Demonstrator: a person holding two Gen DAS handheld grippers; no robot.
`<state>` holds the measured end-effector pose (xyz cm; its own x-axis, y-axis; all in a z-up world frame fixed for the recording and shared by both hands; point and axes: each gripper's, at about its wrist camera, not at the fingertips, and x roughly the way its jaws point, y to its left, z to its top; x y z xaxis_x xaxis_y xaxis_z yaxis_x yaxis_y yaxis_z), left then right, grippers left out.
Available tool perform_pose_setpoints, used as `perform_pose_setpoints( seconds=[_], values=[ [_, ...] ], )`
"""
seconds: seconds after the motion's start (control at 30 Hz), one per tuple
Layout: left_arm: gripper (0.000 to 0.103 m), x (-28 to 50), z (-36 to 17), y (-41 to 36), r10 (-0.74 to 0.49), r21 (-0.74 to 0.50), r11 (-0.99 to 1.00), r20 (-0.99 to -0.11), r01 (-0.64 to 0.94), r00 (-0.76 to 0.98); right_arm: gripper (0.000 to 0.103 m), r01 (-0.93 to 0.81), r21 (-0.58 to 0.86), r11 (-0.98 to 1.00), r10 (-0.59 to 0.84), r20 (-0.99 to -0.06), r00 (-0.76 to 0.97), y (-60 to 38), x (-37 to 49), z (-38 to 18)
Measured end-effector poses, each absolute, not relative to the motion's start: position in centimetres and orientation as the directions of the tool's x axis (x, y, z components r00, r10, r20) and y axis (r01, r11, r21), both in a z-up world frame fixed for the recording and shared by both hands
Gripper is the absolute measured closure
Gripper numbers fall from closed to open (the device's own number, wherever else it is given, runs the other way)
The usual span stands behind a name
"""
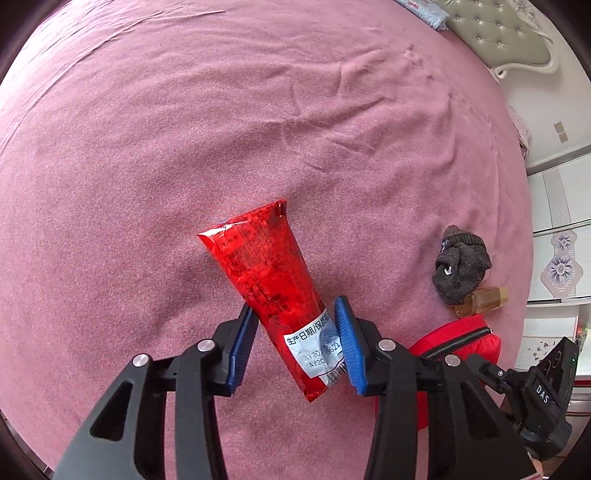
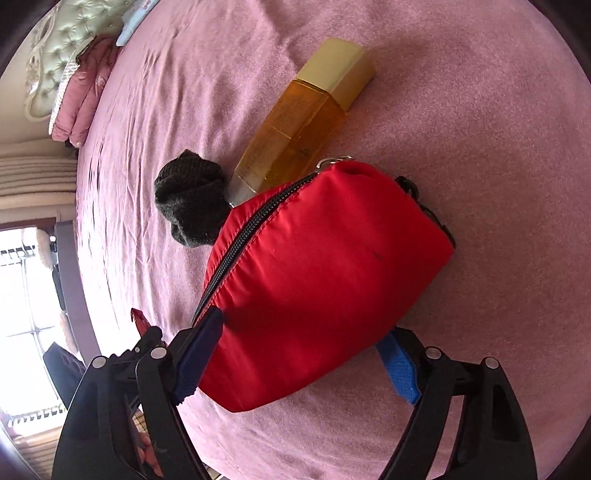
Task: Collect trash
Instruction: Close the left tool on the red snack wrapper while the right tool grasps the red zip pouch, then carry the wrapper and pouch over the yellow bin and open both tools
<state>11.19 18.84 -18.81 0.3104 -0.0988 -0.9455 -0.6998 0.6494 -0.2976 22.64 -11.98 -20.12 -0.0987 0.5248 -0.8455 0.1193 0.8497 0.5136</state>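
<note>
In the left wrist view my left gripper (image 1: 295, 332) is shut on a red foil snack wrapper (image 1: 266, 273) with a white date label, held above the pink bedspread (image 1: 184, 129). In the right wrist view my right gripper (image 2: 299, 354) straddles a red zippered pouch (image 2: 317, 280) lying on the bed; its blue pads press the pouch's near end. The pouch also shows in the left wrist view (image 1: 458, 339). The wrapper's tip (image 2: 138, 317) peeks in at the left of the right wrist view.
A dark knitted sock (image 2: 188, 199) and an amber bottle (image 2: 299, 122) with a gold cap lie beside the pouch; both show in the left wrist view, sock (image 1: 461, 262), bottle (image 1: 484, 299). Headboard (image 1: 506, 33) and pillows (image 2: 81, 96) at the bed's far end.
</note>
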Motion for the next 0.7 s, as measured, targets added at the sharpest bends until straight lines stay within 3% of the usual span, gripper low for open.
perform_pose_setpoints(
  seconds=[0.1, 0.17, 0.2, 0.7],
  values=[
    [0.059, 11.1, -18.7, 18.3, -0.115, -0.306, 0.665, -0.943, -0.681, 0.312, 0.061, 0.144, 0.531, 0.835, 0.546, -0.831, -0.105, -12.3, 22.8, -20.3],
    [0.059, 11.0, -18.6, 17.8, -0.121, -0.306, 0.676, -0.943, -0.670, 0.308, 0.088, 0.122, 0.546, 0.829, 0.559, -0.821, -0.115, -12.7, 22.6, -20.0],
    [0.059, 11.0, -18.5, 17.4, -0.124, -0.303, 0.685, -0.945, -0.662, 0.304, 0.092, 0.102, 0.547, 0.831, 0.556, -0.823, -0.111, -12.9, 22.5, -19.7],
    [0.059, 10.5, -15.3, 6.8, -0.229, -0.350, 0.795, -0.929, -0.496, 0.290, 0.098, 0.047, 0.590, 0.806, 0.592, -0.806, -0.022, -20.2, 19.9, -13.8]
  ],
)
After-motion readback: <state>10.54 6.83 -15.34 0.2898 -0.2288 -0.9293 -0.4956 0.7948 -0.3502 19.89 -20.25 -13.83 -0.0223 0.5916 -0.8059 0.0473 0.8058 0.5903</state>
